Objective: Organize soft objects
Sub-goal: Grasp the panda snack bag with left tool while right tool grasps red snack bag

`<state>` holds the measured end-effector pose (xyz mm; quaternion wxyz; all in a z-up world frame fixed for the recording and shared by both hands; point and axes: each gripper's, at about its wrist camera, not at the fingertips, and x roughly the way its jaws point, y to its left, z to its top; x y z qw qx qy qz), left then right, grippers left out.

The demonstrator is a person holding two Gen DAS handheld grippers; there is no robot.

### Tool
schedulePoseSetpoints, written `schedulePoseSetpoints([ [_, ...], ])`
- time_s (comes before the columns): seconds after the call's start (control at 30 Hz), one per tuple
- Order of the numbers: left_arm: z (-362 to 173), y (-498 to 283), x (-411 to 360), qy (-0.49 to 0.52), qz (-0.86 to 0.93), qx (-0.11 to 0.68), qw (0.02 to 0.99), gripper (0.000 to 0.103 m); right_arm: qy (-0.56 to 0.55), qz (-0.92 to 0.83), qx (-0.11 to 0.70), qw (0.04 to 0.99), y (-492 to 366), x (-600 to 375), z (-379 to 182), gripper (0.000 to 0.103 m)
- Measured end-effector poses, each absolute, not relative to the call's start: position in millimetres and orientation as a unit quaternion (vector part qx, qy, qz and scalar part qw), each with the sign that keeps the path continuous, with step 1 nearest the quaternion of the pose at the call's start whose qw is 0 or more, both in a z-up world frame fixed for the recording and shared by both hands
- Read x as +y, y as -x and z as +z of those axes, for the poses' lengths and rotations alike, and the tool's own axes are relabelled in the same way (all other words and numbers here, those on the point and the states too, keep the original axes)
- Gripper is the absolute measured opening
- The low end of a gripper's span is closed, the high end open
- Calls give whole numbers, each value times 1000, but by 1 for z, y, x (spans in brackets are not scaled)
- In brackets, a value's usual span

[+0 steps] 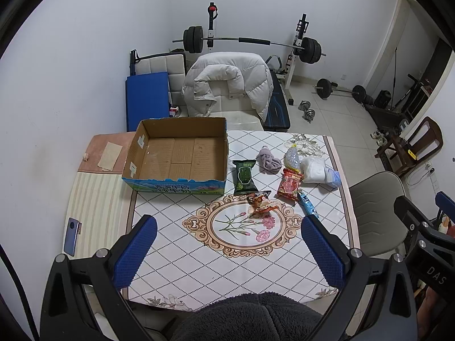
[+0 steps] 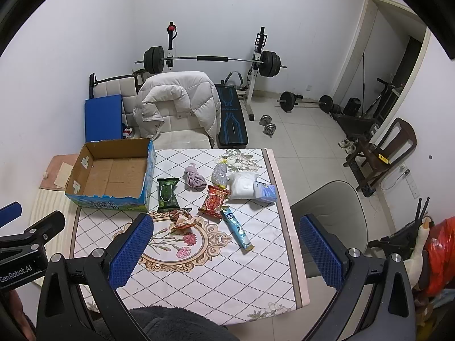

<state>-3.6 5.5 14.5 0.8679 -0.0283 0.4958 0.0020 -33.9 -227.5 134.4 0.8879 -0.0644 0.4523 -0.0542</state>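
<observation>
An empty cardboard box (image 1: 176, 153) (image 2: 111, 174) stands at the table's far left. To its right lie a green packet (image 1: 243, 176) (image 2: 168, 193), a purple cloth (image 1: 268, 161) (image 2: 194, 180), a red packet (image 1: 289, 184) (image 2: 213, 201), an orange snack packet (image 1: 261, 203) (image 2: 180, 219), a clear beaded bag (image 1: 293, 157) (image 2: 220, 174), a white bag (image 1: 314, 169) (image 2: 241, 186) and a blue tube (image 1: 308, 206) (image 2: 237, 231). My left gripper (image 1: 229, 251) and right gripper (image 2: 226, 251) are both open and empty, held above the table's near side.
A phone (image 1: 72, 236) lies on the striped mat at the left. A grey chair (image 2: 327, 213) stands at the table's right. A chair with a white jacket (image 1: 227, 85) stands behind the table. Weights and a barbell rack stand beyond.
</observation>
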Motion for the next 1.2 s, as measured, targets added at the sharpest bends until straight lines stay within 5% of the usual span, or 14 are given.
schedulePoseSetpoints([
  [0.4,10,-10,5,21,0,497,868,103,56,-57,456,886,33,-228,130,103],
  [0.57,-30,-63,9,39,10,524,851,103,25,-64,482,873,-8,-249,92,103],
  [0.73,-130,-125,2,73,14,604,794,101,-35,-56,572,818,-112,-288,-28,103],
  [0.87,-218,-151,-10,111,25,677,727,84,-67,-38,665,743,-199,-299,-158,103],
  [1.0,-283,-163,-20,149,43,717,680,83,-68,-45,717,692,-252,-298,-258,102],
  [1.1,-310,-168,-25,164,57,730,661,83,-53,-57,749,658,-277,-292,-316,97],
  [1.2,-330,-181,-24,179,60,739,647,83,-32,-48,770,635,-279,-287,-347,75],
])
